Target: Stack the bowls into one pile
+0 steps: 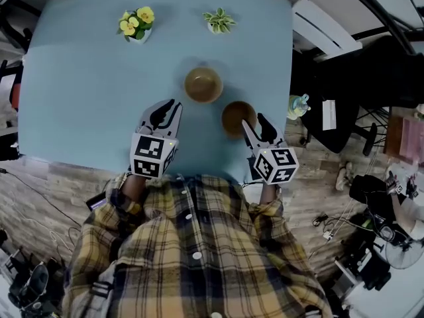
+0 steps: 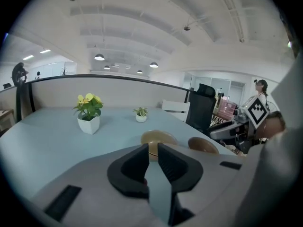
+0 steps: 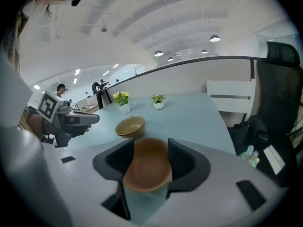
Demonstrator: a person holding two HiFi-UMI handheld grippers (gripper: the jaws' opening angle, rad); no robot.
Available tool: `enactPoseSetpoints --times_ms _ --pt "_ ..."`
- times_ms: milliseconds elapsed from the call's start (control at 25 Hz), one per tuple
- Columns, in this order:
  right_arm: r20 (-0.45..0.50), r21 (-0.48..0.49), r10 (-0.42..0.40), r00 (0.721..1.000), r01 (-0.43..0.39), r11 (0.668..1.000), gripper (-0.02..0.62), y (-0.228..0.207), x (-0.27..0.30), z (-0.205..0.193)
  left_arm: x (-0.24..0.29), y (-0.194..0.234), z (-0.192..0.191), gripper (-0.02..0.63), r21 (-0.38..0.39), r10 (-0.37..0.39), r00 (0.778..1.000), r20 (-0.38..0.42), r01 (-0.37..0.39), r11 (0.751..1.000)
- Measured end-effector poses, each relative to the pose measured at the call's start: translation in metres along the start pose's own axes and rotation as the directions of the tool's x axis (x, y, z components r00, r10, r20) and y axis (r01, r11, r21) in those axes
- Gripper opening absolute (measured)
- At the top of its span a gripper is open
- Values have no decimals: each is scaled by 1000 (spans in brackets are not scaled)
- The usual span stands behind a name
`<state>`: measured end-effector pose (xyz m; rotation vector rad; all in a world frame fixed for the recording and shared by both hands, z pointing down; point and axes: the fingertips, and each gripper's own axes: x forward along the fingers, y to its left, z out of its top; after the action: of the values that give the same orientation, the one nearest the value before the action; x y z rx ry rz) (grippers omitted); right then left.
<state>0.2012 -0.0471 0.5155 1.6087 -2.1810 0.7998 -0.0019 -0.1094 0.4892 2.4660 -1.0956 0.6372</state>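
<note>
Two bowls stand side by side, apart, on the light blue table [image 1: 93, 91]. The tan bowl [image 1: 203, 85] [image 2: 158, 137] [image 3: 130, 126] is the farther one. The brown bowl [image 1: 235, 114] [image 2: 203, 145] [image 3: 149, 167] sits nearer the table's front right edge. My right gripper [image 1: 254, 121] [image 3: 150, 148] hangs open over the brown bowl's near rim, one jaw to each side, and I see no pad pressing on it. My left gripper [image 1: 169, 106] [image 2: 152, 148] is left of both bowls, pointed toward the tan one. Only a narrow gap shows between its jaws, with nothing in it.
A white pot of yellow flowers [image 1: 136, 24] and a small green plant [image 1: 218, 20] stand at the table's far side. A black office chair [image 1: 344, 111] and a small bottle [image 1: 299, 105] are off the right edge. The person's checked shirt [image 1: 192, 244] is at the front edge.
</note>
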Motion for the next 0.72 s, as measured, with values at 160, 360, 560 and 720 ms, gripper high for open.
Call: enactPoseSetpoints --times_ms 160,360,560,720 --pt "-11 58 -17 1000 18 998 225 -12 -1 -11 -7 -10 -6 22 4 -7 1000 -8 7 1000" --pt "-25 142 -24 999 27 990 225 -25 1 -23 -11 -27 -9 -6 25 -30 999 -12 30 999" --pt "-49 246 -4 999 16 969 225 -31 6 -42 -12 -43 -14 -9 27 -68 997 -23 68 997" --pt "-74 300 24 997 0 954 222 -30 10 -55 -13 -47 -17 -9 28 -76 997 -28 77 997"
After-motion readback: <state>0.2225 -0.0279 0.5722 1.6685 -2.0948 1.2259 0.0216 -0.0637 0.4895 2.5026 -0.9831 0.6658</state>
